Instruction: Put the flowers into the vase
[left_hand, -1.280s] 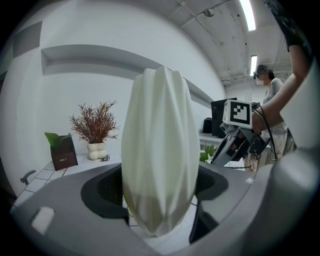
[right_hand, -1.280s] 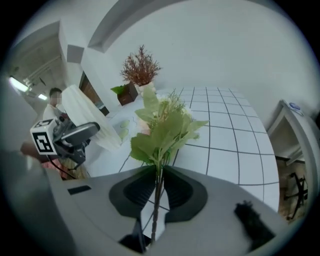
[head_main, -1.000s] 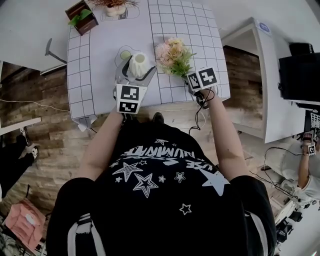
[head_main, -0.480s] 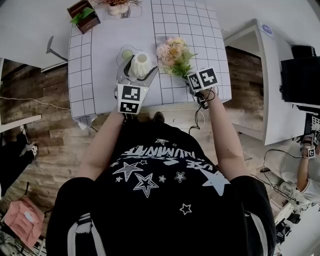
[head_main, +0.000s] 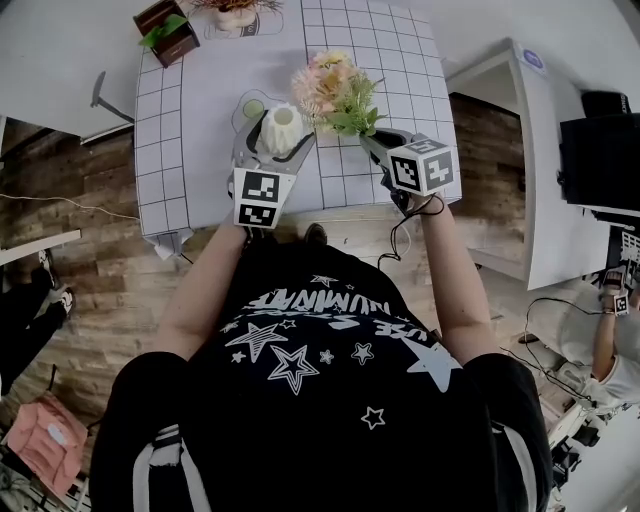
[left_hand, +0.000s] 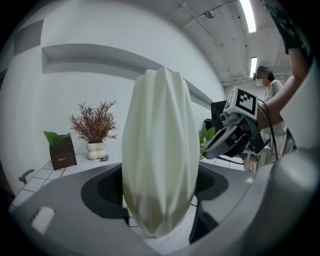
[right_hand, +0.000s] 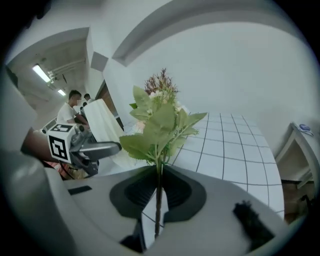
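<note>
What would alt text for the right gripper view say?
The right gripper, its jaws just closed further, pinches the stem of a leafy flower bunch, with a gridded table behind. At left, the left gripper holds a white vase.

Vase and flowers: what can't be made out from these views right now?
Vase mouth: left gripper view sees only its side; head view too small to show the opening.
Flowers: right gripper view, their own leaves mostly cover the blooms.
Brown box label: left gripper view, print too small to read.
</note>
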